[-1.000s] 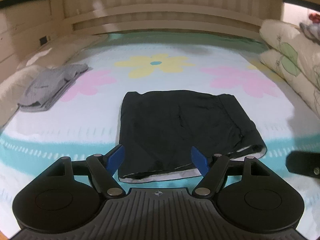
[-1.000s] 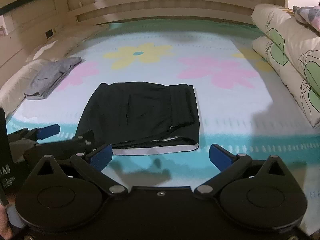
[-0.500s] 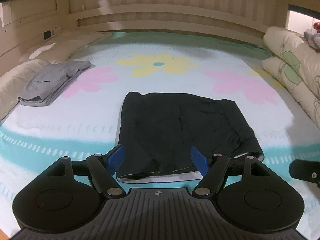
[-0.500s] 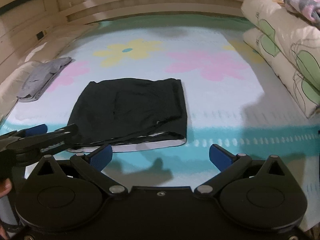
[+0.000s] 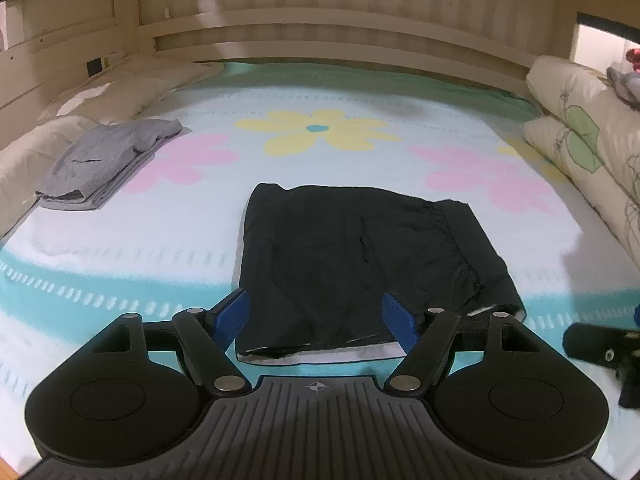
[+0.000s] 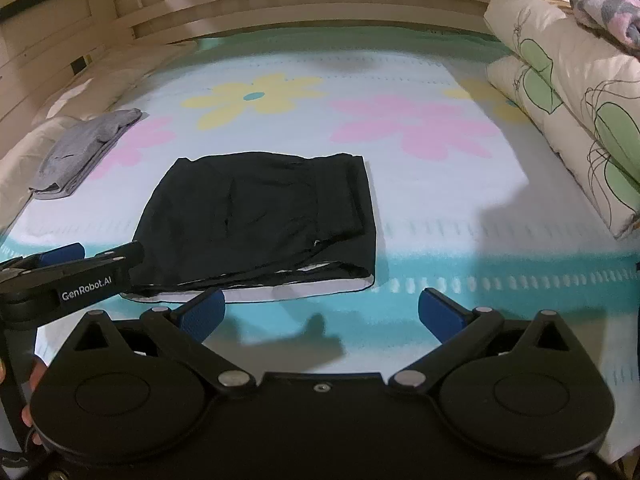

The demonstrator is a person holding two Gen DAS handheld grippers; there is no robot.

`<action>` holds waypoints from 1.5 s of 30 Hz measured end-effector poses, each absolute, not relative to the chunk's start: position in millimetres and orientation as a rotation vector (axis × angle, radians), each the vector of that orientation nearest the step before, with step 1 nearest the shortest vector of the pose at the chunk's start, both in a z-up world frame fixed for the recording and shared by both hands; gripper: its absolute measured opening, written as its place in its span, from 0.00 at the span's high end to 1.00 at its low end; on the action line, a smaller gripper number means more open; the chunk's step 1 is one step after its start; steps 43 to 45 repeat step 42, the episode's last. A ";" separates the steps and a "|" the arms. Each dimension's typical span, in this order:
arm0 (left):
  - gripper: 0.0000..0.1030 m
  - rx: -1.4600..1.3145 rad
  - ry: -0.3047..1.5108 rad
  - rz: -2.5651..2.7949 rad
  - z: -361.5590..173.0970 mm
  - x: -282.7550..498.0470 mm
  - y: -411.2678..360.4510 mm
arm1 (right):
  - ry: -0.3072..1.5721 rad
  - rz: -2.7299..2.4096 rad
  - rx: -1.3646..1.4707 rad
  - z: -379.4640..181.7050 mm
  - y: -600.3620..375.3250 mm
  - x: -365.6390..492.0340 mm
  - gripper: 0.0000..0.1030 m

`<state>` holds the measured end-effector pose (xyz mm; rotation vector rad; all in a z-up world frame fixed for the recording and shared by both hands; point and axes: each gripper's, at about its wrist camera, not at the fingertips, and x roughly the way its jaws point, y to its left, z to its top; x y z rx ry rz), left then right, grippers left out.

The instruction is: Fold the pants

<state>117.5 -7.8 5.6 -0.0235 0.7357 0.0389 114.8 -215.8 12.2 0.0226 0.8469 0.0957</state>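
Black pants [image 5: 356, 264] [image 6: 260, 220] lie folded into a flat rectangle on the flowered bedsheet, a white lining edge showing along the near side. My left gripper [image 5: 316, 318] hovers open just over the near edge of the pants, nothing between its blue pads. My right gripper [image 6: 322, 312] is open too, above bare teal sheet in front of the pants' near right corner. The left gripper's side [image 6: 72, 276] shows at the left of the right wrist view.
A folded grey garment [image 5: 104, 160] [image 6: 80, 148] lies at the left by cream pillows [image 5: 80, 100]. Stacked floral pillows [image 6: 568, 88] line the right side. A wooden headboard [image 5: 320, 36] closes the far end. A hand [image 6: 32, 376] shows at the lower left.
Both grippers stay open and nearly still. The views have shifted only slightly; the pants lie as they did.
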 end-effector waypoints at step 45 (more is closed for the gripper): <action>0.30 0.057 0.738 0.030 -2.6 115.3 -17.4 | 0.824 0.087 0.050 19.4 -220.2 112.1 0.00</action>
